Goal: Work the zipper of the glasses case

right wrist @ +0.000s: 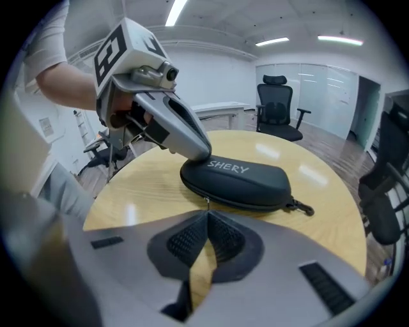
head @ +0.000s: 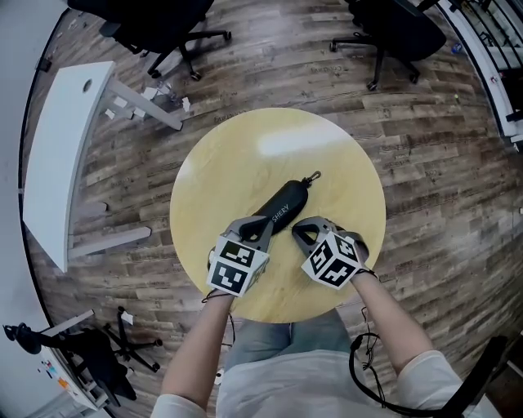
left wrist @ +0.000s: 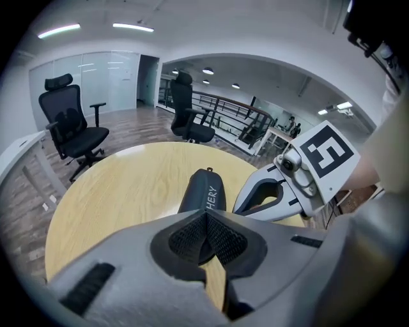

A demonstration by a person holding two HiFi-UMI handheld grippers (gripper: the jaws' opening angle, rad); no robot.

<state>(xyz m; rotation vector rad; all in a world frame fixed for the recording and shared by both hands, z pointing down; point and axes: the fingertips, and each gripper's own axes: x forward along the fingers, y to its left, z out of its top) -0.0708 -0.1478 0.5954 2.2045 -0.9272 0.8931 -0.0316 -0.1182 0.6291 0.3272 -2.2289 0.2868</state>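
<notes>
A black zipped glasses case (head: 284, 206) marked SHERY lies slantwise on the round wooden table (head: 245, 155), its clip (head: 313, 177) at the far end. My left gripper (head: 263, 222) is shut, and its tips press on top of the case's near end (right wrist: 195, 167). My right gripper (head: 295, 232) is shut at the case's near side. The small metal zipper pull (right wrist: 206, 202) runs from the zip line straight into the right gripper (right wrist: 208, 213). In the left gripper view the case (left wrist: 203, 190) shows just beyond the left gripper (left wrist: 204, 215).
Black office chairs (head: 163, 24) (head: 392, 28) stand on the wood floor beyond the table. A white desk (head: 61, 155) is at the left and a railing (head: 490, 49) at the far right. The person's forearms reach in over the table's near edge (head: 278, 318).
</notes>
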